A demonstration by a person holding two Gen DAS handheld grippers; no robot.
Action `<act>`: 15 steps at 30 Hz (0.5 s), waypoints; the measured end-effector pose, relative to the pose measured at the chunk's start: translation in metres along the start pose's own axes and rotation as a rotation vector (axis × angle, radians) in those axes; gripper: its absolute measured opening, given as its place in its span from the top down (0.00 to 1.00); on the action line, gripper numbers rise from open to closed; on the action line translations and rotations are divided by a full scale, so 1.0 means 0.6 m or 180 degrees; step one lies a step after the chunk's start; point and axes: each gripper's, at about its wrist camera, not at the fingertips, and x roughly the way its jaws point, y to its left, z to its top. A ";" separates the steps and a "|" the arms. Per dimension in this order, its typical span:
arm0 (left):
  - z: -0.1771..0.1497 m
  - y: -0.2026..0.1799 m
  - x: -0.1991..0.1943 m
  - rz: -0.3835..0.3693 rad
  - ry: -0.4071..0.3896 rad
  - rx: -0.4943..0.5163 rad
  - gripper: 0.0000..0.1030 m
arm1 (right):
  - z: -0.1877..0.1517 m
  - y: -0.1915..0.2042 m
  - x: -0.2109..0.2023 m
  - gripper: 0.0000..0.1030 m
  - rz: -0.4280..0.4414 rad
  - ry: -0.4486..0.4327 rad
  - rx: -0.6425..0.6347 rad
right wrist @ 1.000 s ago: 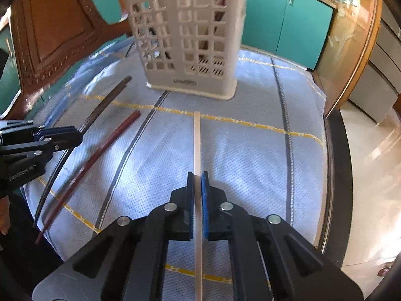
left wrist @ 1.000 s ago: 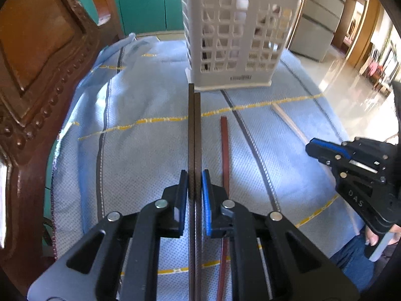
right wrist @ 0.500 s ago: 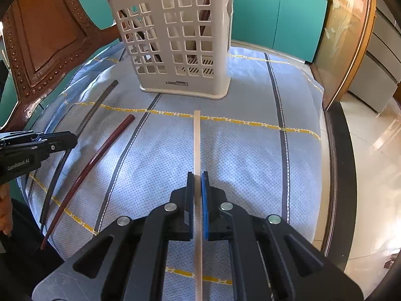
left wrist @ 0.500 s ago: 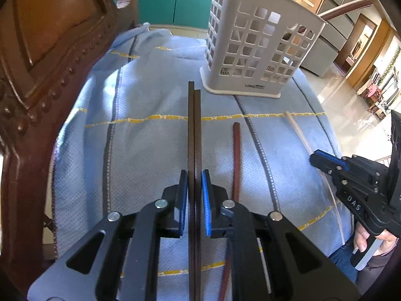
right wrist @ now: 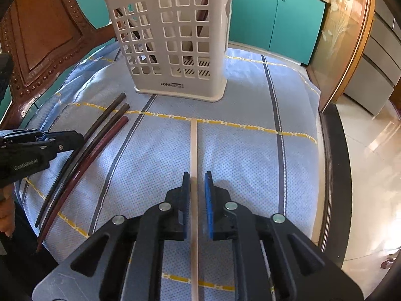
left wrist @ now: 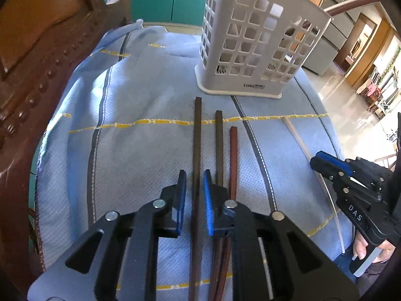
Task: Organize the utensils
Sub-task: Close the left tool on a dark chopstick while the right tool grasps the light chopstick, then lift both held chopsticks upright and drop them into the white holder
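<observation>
A white slotted utensil basket [left wrist: 253,47] stands upright on the blue cloth [left wrist: 140,150]; it also shows in the right wrist view [right wrist: 175,40] with several sticks inside. My left gripper [left wrist: 195,195] is open, its jaws on either side of a dark brown chopstick [left wrist: 197,135] lying on the cloth. Beside it lie a second dark chopstick [left wrist: 219,145] and a reddish chopstick [left wrist: 233,160]. My right gripper [right wrist: 197,195] is open around a pale wooden chopstick [right wrist: 193,145] lying on the cloth. The right gripper also shows in the left wrist view [left wrist: 325,163].
A carved wooden chair back [left wrist: 37,57] rises at the left edge of the cloth. Teal cabinets [right wrist: 280,17] stand behind. The table's right edge [right wrist: 333,165] drops to a tiled floor. The left gripper shows in the right wrist view [right wrist: 50,140].
Both grippers have opened. The two dark chopsticks held together by the left gripper now lie apart on the cloth. The pale chopstick has been released from the right gripper.
</observation>
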 end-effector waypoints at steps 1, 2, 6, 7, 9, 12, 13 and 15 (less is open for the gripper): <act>0.002 -0.003 0.004 0.0028 0.0012 0.0010 0.84 | 0.000 0.002 0.002 0.88 -0.0021 0.0005 -0.0025; 0.004 -0.005 0.009 0.0065 0.0026 0.0019 0.84 | 0.001 0.007 0.007 0.88 -0.0060 0.0022 -0.0071; 0.014 -0.019 0.022 0.0211 0.0004 0.0103 0.83 | 0.008 0.013 0.014 0.88 -0.0079 0.0013 -0.0109; 0.016 -0.021 0.024 0.0242 -0.0005 0.0107 0.83 | 0.009 0.011 0.016 0.94 -0.0009 0.0024 -0.0068; 0.017 -0.024 0.024 0.0291 -0.0008 0.0113 0.93 | 0.010 0.009 0.014 0.94 0.0084 0.0038 -0.0028; 0.018 -0.022 0.018 0.0234 -0.0051 0.0055 0.93 | 0.011 0.010 -0.004 0.94 0.0165 -0.0100 -0.0016; 0.018 -0.021 0.011 0.0222 -0.0083 0.0049 0.93 | 0.013 0.009 -0.017 0.94 0.0175 -0.0196 -0.0017; 0.019 -0.025 -0.021 0.0194 -0.0253 0.0052 0.93 | 0.017 0.001 -0.058 0.94 0.0283 -0.0441 0.0042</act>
